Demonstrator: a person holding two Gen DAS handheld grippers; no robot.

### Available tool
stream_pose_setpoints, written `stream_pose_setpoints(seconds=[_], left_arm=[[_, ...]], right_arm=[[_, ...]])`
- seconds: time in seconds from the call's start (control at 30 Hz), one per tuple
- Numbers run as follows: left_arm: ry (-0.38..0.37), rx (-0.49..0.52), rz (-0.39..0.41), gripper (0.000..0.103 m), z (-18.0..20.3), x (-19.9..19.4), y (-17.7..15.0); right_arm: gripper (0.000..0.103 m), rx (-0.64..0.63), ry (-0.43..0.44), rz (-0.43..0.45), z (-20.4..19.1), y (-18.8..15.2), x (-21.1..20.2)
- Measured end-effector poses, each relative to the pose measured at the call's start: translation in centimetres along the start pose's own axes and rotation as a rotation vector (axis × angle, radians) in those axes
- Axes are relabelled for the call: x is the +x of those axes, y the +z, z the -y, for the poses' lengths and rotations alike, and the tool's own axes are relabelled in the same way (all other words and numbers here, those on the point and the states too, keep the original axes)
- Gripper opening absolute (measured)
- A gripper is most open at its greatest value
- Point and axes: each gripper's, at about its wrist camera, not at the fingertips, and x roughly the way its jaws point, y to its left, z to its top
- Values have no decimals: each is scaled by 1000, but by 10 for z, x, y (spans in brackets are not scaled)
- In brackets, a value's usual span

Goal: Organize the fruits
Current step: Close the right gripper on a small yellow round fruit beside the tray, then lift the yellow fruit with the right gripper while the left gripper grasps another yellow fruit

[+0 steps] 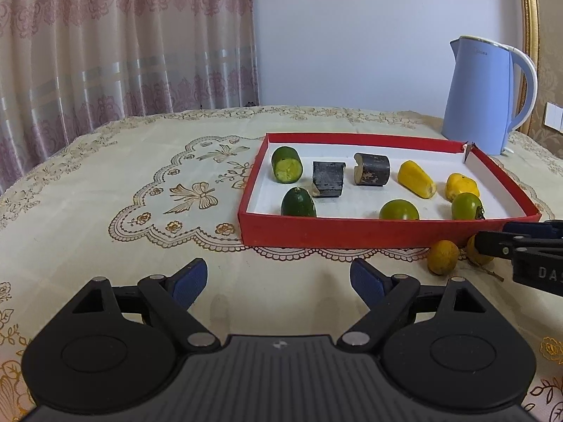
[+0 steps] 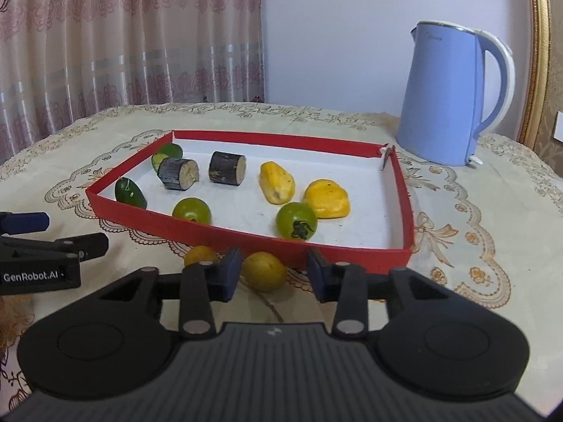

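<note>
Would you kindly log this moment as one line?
left gripper: open, empty | right gripper: open, straddling yellow fruit | second fruit: outside tray | tray: eight pieces

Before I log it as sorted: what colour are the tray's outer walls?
Red outside, white inside; the tray shows best in the right wrist view.

From the right wrist view, the tray's near red wall [image 2: 246,239] hides the lower parts of the two green tomatoes [image 2: 191,210] just beyond the jaws. Left of the jaws, a yellow fruit [image 2: 200,255] is half covered by the right gripper's left finger pad [image 2: 230,270]. In the left wrist view, a second small yellow fruit [image 1: 473,251] is mostly behind the right gripper [image 1: 492,242], itself cut off by the frame's right edge. The kettle's lettering [image 2: 434,38] is too small to read.
</note>
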Motion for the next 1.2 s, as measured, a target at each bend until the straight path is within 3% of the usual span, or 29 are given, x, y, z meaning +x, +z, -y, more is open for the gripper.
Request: stream_pose_setpoints(seconds=[0.07, 0.53, 0.6, 0.83, 1.0, 1.2], left_arm=[[0, 0, -1, 89, 0, 0, 0], [-13, -14, -16, 89, -2, 3, 0], [-11, -13, -17, 89, -2, 3, 0], [-17, -10, -5, 89, -1, 1, 0], [-50, 25, 20, 89, 9, -8, 2], [-147, 54, -4, 89, 42, -14, 15]], right_arm=[[29, 1, -2, -16, -1, 1, 5], [32, 0, -28, -57, -7, 1, 17], [28, 11, -21, -62, -4, 0, 19], [28, 24, -11, -2, 2, 1, -6], [28, 43, -9, 57, 12, 2, -32], [28, 65, -10, 72, 25, -6, -44]])
